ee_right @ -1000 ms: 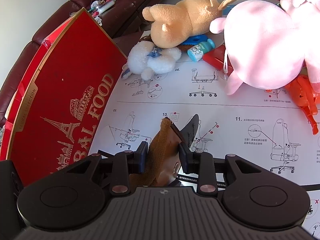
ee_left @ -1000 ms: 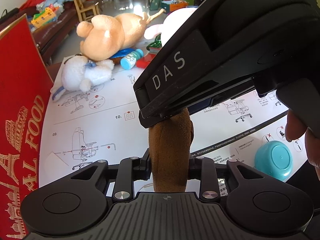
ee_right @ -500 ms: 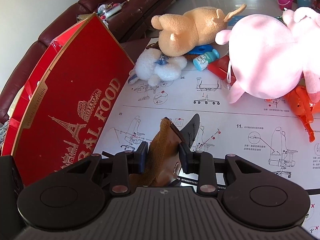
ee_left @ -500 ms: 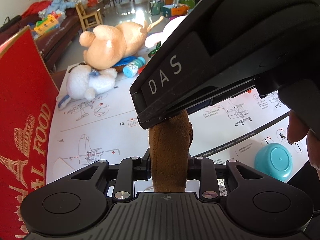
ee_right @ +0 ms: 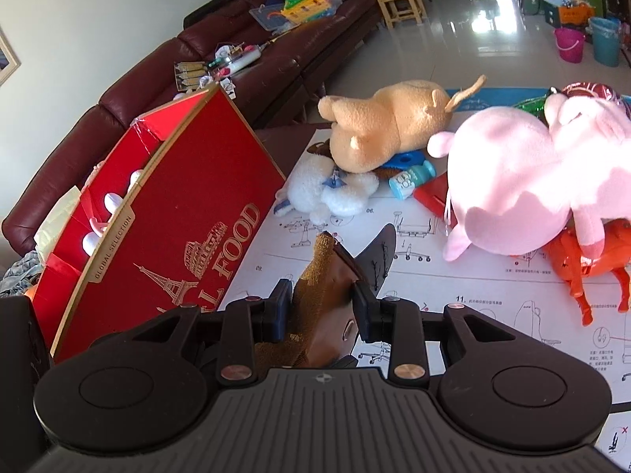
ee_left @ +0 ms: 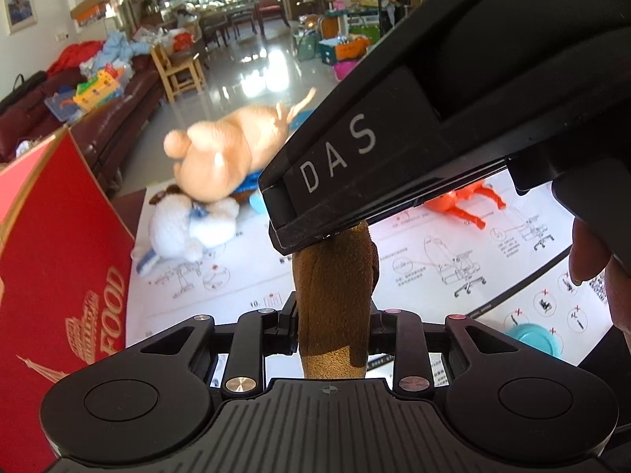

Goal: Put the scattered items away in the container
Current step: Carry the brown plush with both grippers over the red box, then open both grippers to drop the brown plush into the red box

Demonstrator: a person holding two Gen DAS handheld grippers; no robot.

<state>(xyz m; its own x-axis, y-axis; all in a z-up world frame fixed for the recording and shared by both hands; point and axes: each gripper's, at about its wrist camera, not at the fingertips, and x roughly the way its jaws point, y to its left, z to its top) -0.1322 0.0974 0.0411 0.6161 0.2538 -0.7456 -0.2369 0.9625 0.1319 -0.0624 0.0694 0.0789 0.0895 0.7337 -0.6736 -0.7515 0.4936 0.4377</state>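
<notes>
Both grippers clamp one brown plush toy [ee_left: 333, 307]: the left gripper [ee_left: 333, 315] pinches a narrow limb, and the right gripper [ee_right: 321, 311], closed partway, squeezes a thicker part, holding it off the instruction-sheet surface [ee_right: 453, 276]. The red box [ee_right: 165, 236], the likely container, stands at ten o'clock from the right gripper, open side up. I'd worry the soft limb could slip free, or the dangling body could catch the box rim, if the two hands pull unevenly. The right gripper's housing [ee_left: 434, 118] blocks much of the left view, so the toy's full shape stays hidden.
</notes>
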